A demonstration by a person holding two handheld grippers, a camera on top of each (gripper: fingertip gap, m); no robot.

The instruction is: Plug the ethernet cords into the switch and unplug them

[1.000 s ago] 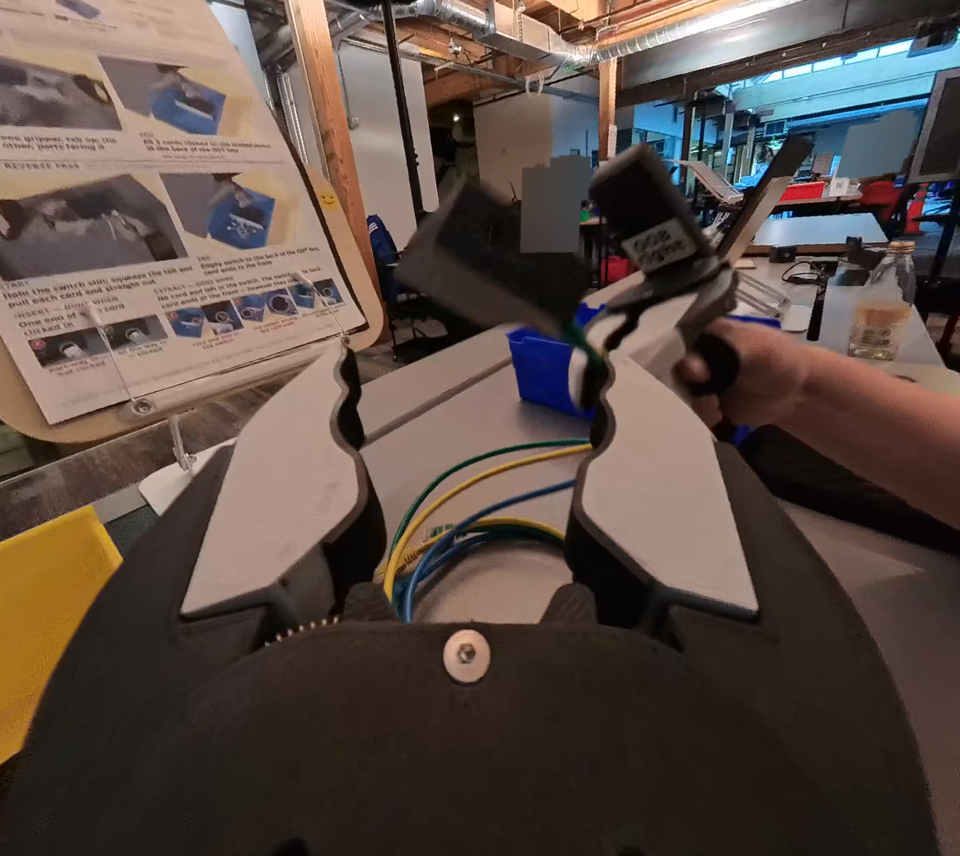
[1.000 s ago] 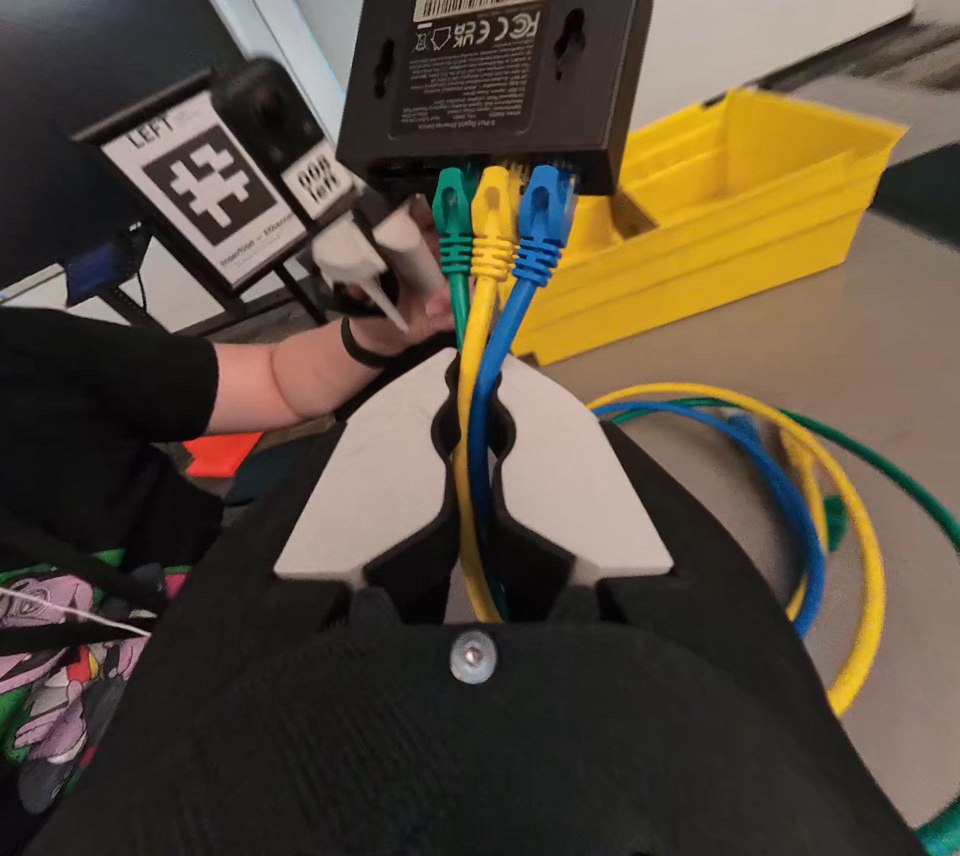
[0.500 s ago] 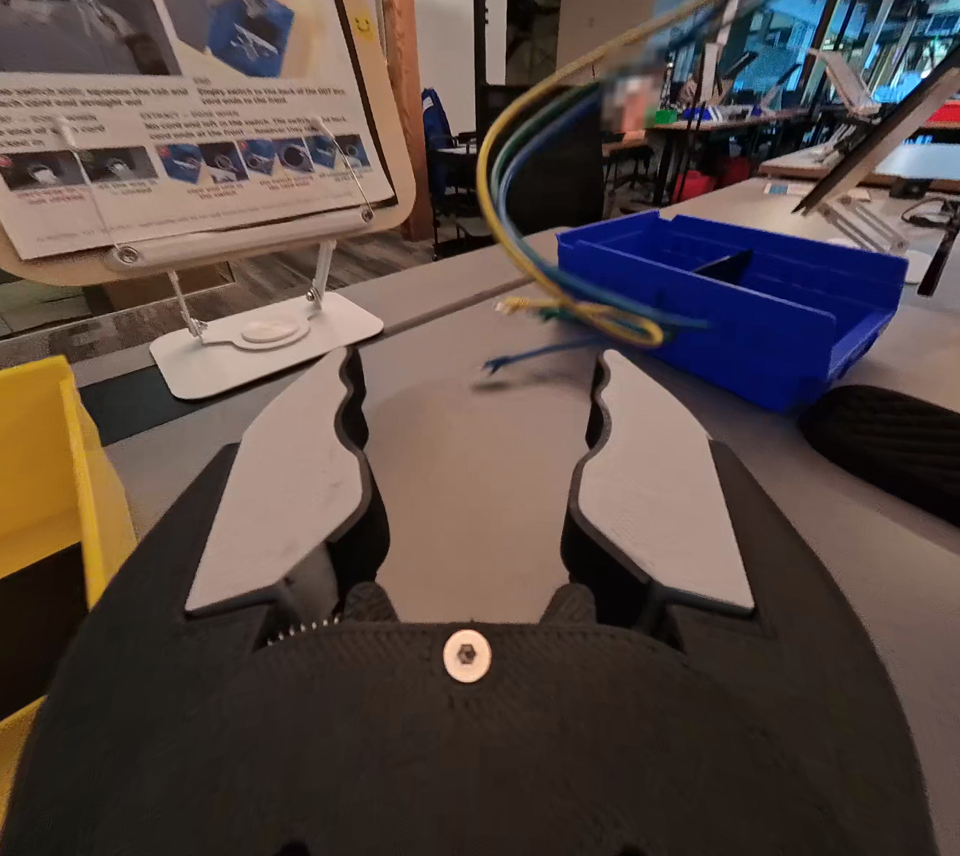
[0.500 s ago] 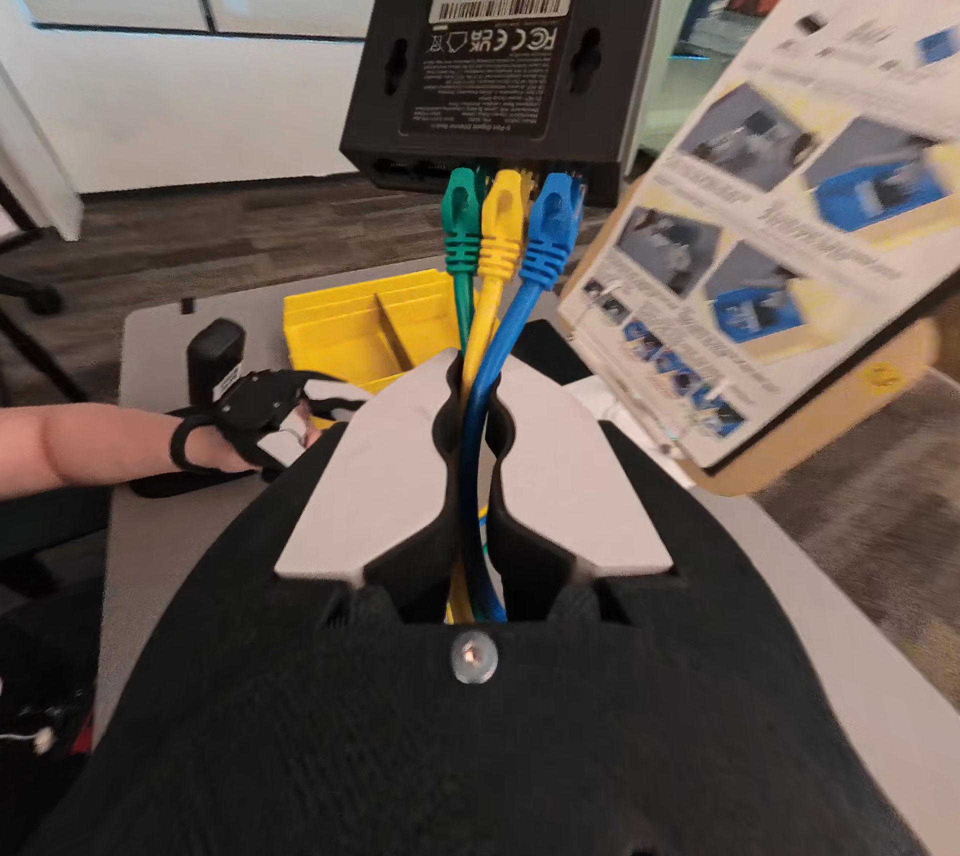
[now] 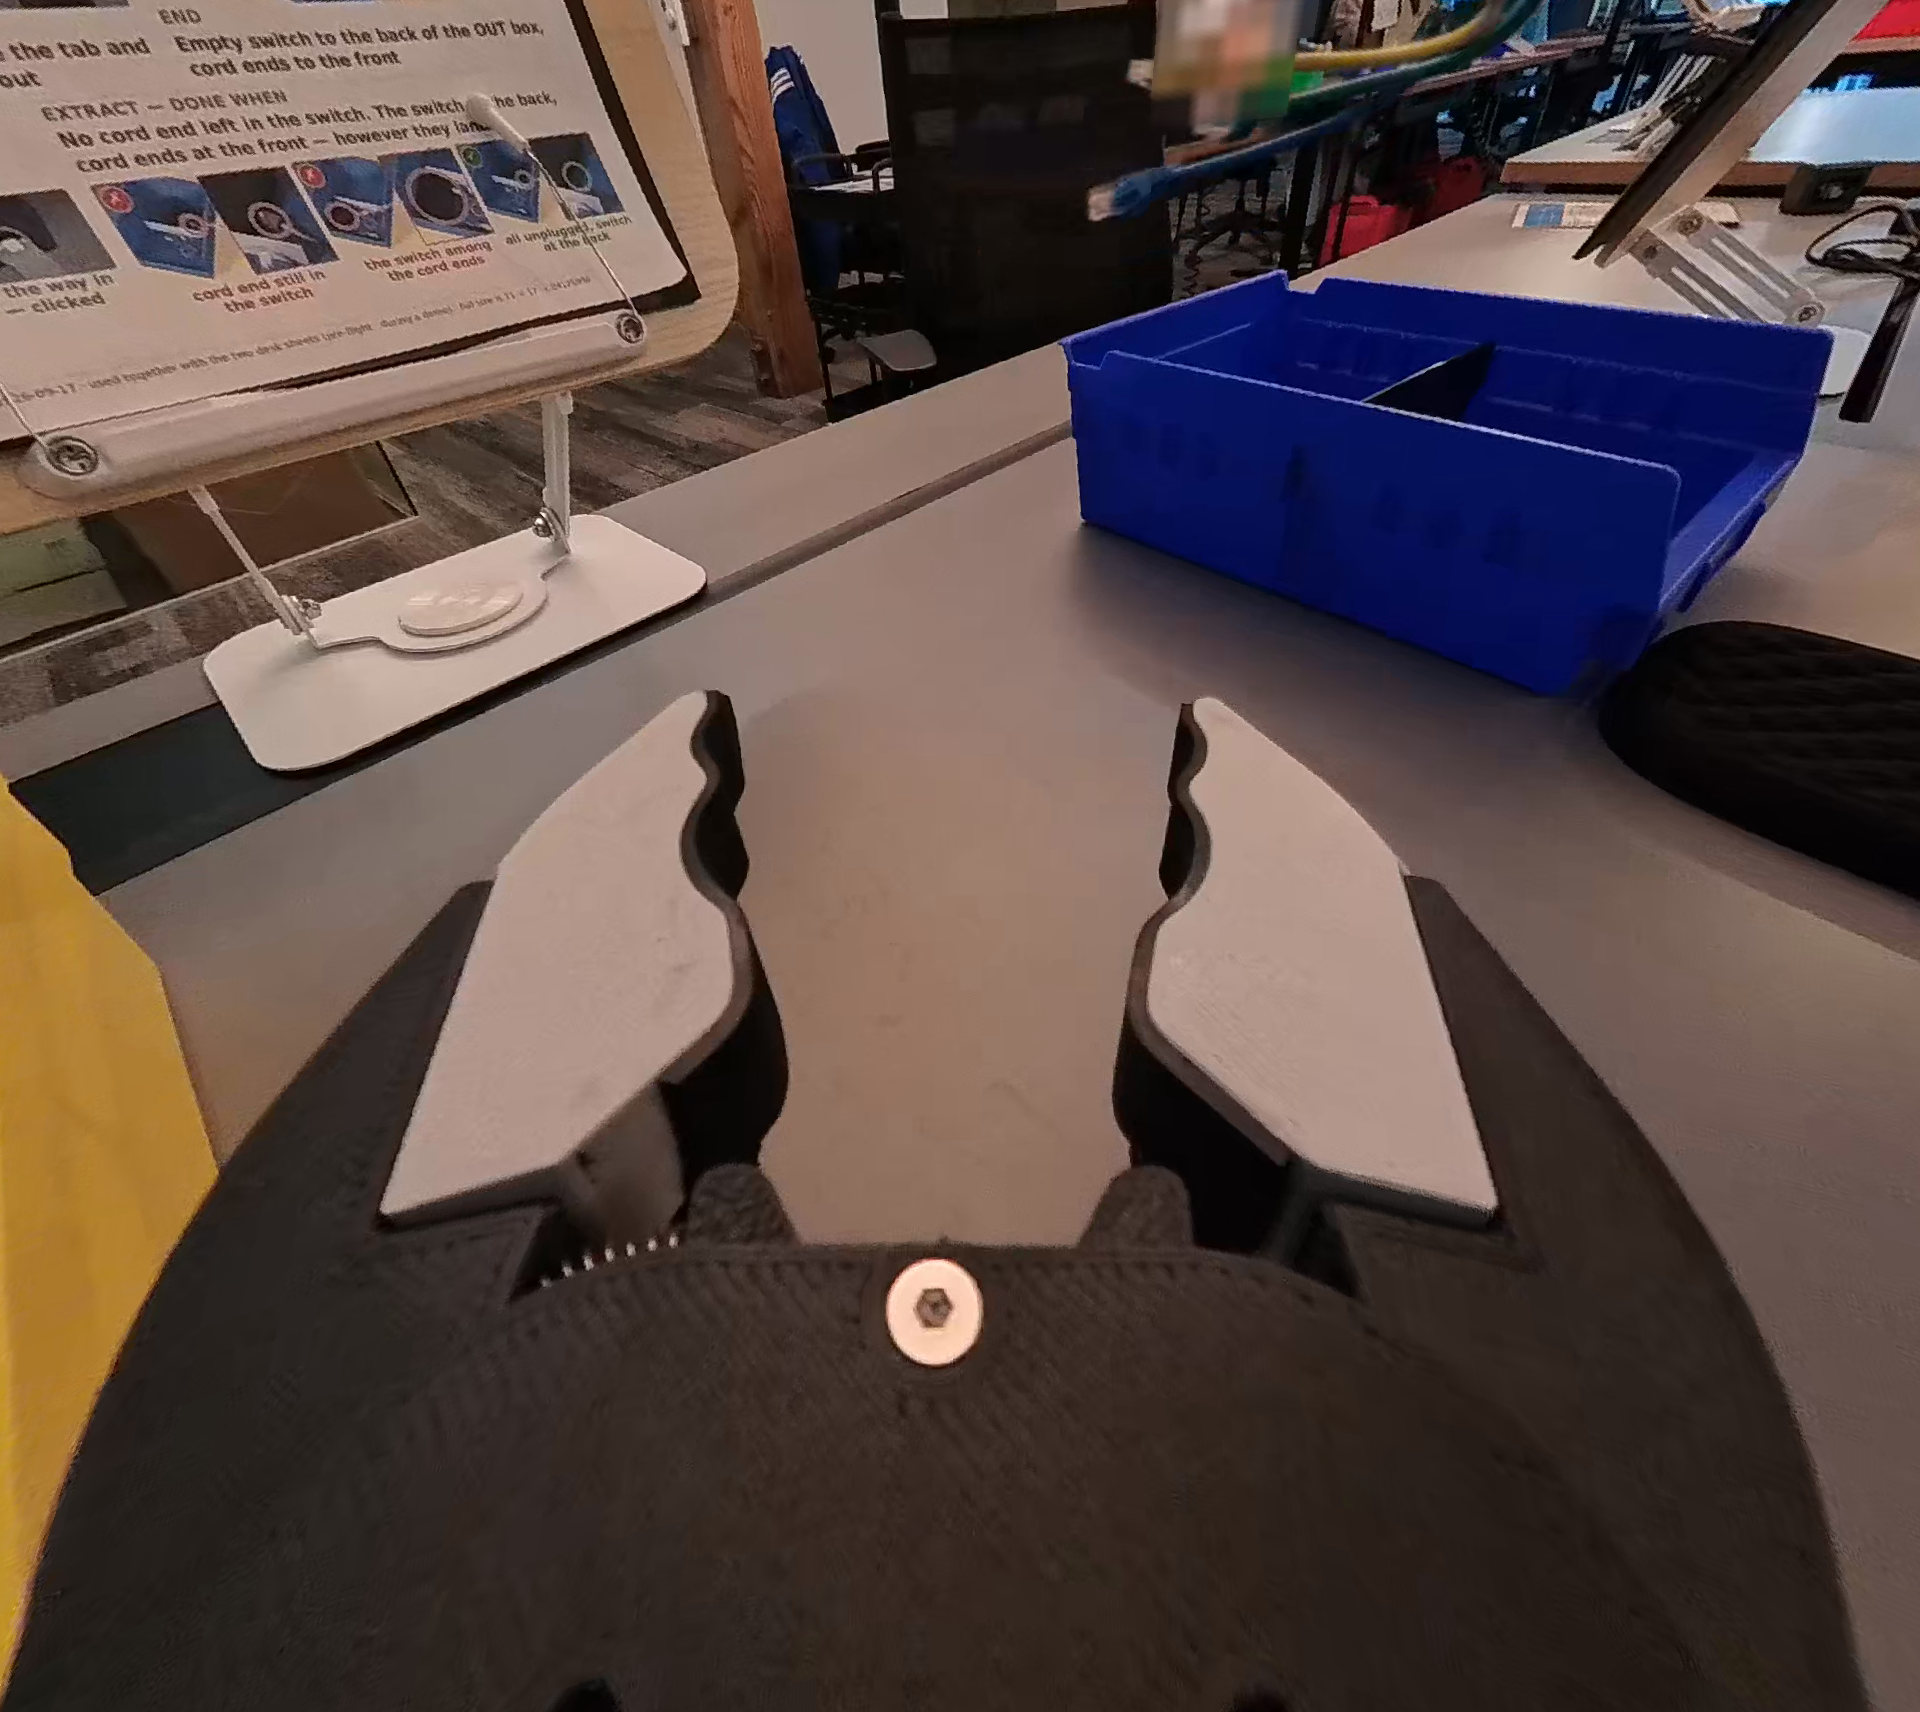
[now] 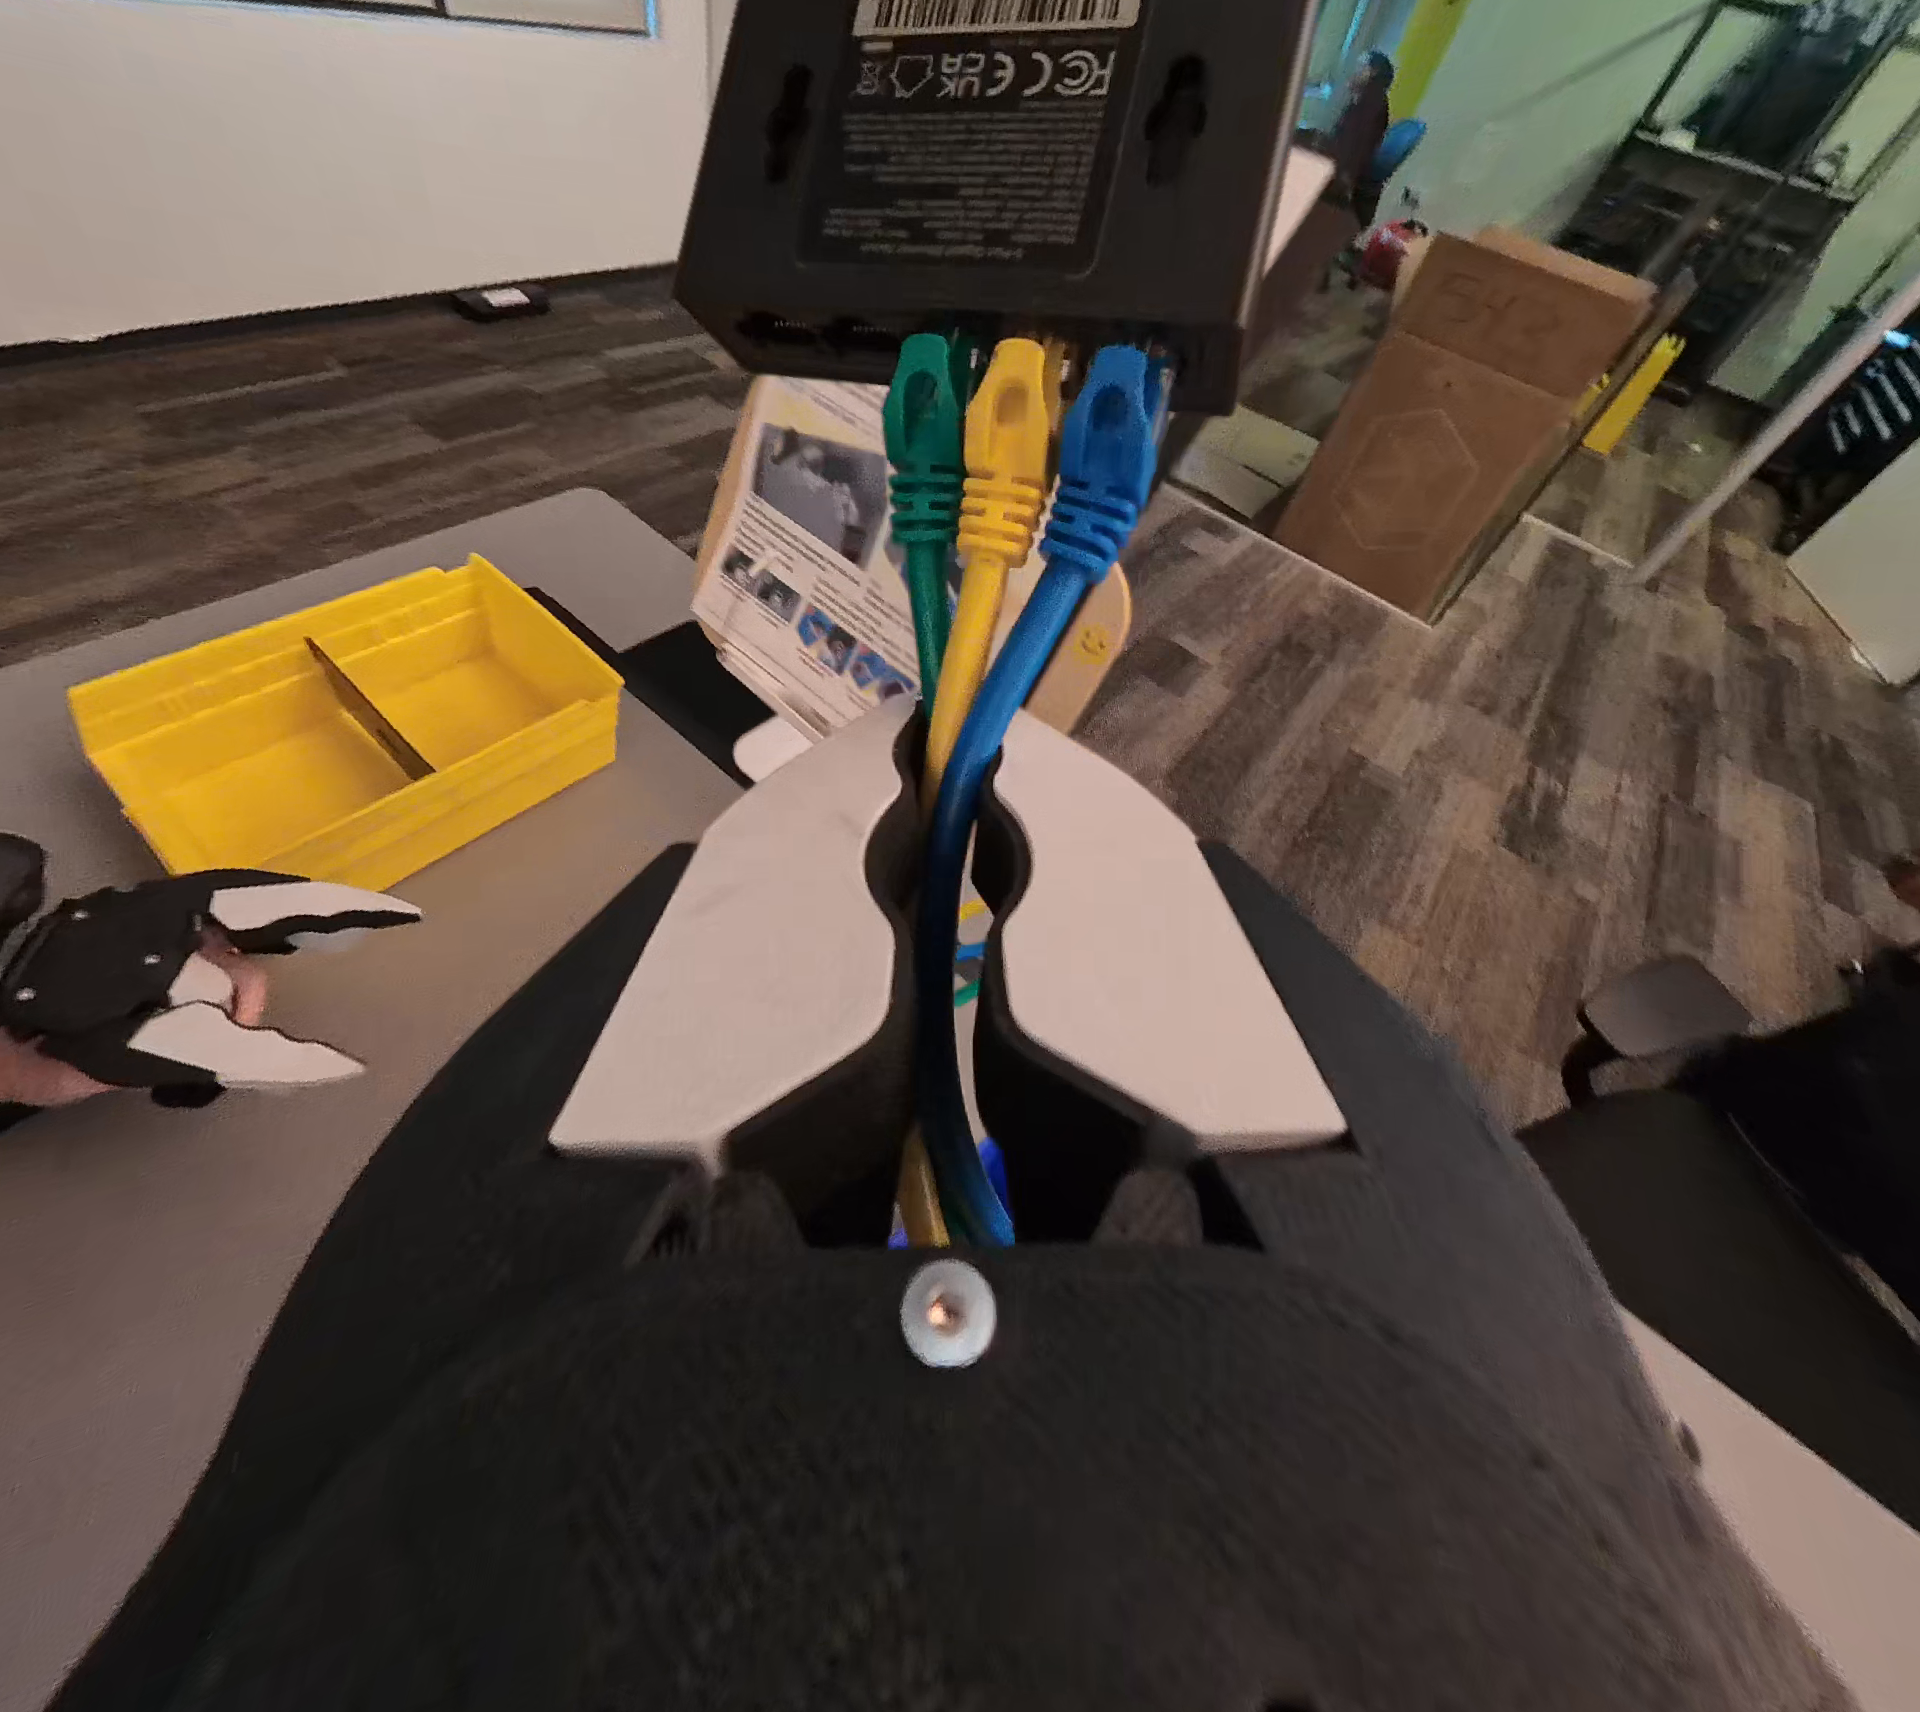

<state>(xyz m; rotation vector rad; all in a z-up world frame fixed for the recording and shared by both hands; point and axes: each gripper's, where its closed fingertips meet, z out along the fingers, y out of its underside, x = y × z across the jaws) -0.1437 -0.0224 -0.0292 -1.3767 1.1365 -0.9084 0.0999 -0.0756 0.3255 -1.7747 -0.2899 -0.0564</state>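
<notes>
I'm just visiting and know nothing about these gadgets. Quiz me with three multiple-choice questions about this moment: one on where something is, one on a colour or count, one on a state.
1. Where is the black switch?
A. Lying in the yellow bin
B. Held up in the air on its cords, above the right gripper
C. Flat on the table

2. How many cords are plugged into the switch?
A. One
B. Three
C. Five

3. What is the left gripper doing?
A. Open, holding nothing
B. Clamped on the switch
C. Clamped on a cord

Answers:
1 B: the right gripper grips the cords below the switch, which stands off the table; the yellow bin is empty.
2 B: a green cord, a yellow cord and a blue cord enter its ports.
3 A: its fingers stand wide apart over bare table.
</notes>
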